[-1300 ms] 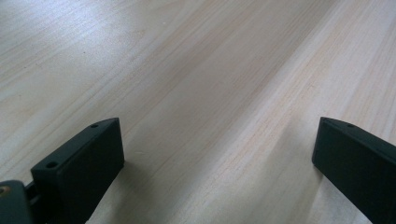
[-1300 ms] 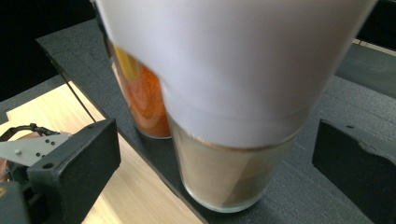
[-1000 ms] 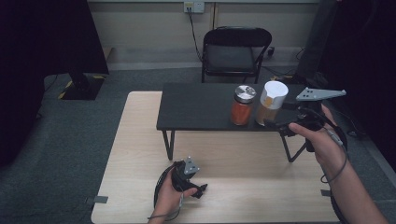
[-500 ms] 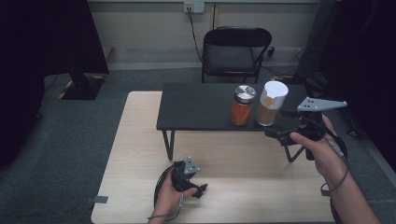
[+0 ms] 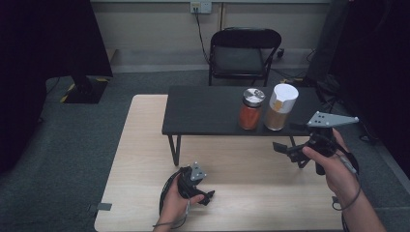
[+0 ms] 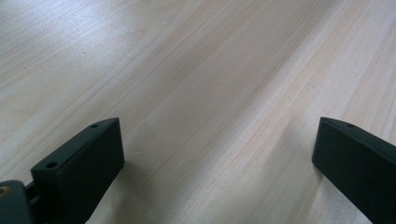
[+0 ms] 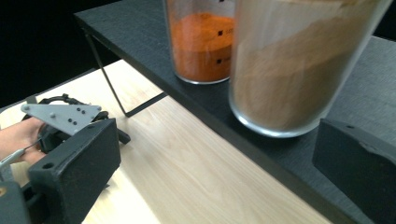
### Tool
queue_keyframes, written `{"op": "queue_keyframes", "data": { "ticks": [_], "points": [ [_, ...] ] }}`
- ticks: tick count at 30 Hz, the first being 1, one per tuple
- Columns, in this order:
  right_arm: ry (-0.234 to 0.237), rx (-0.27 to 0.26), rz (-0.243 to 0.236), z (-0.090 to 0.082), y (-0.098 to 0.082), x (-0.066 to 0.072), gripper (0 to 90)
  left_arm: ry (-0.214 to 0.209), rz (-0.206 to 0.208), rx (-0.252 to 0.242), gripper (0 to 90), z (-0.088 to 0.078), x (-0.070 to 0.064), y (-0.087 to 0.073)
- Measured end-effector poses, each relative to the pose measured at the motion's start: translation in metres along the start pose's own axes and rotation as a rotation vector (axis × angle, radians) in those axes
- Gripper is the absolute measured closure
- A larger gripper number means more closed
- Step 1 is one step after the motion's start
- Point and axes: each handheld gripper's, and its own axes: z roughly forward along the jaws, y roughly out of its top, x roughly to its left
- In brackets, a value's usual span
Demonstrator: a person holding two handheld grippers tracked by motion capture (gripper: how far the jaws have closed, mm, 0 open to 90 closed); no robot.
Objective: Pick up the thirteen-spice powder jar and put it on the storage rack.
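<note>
right tool (image 5: 285,148) open, near brown-powder jar (image 5: 280,107)

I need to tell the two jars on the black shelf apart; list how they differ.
The white-lidded jar stands taller and wider than the silver-lidded jar. Its lid is white and tall; the other's is flat and metallic. It holds tan-brown powder; the other holds bright orange powder. It stands nearer the right gripper. Both are clear, upright, lidded, and stand side by side on the black shelf.
</note>
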Motion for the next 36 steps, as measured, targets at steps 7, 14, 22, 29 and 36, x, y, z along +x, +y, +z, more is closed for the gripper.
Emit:
{"op": "queue_keyframes", "data": {
  "ticks": [7, 14, 22, 29, 36],
  "points": [
    [0.023, -0.013, -0.002, -0.001, -0.014, 0.004, 0.1, 0.000, 0.000, 0.000, 1.6, 0.000, 0.000, 0.000],
    [0.042, -0.017, -0.004, 0.002, -0.026, 0.006, 0.1, 0.000, 0.000, 0.000, 1.6, 0.000, 0.000, 0.000],
    [0.058, -0.023, -0.009, 0.007, -0.040, 0.008, 0.1, 0.000, 0.000, 0.000, 1.6, 0.000, 0.000, 0.000],
    [0.068, -0.031, -0.008, 0.012, -0.054, 0.010, 0.1, 0.000, 0.000, 0.000, 1.6, 0.000, 0.000, 0.000],
    [0.085, -0.027, -0.001, 0.018, -0.065, 0.012, 0.1, 0.000, 0.000, 0.000, 1.6, 0.000, 0.000, 0.000]
  ]
}}
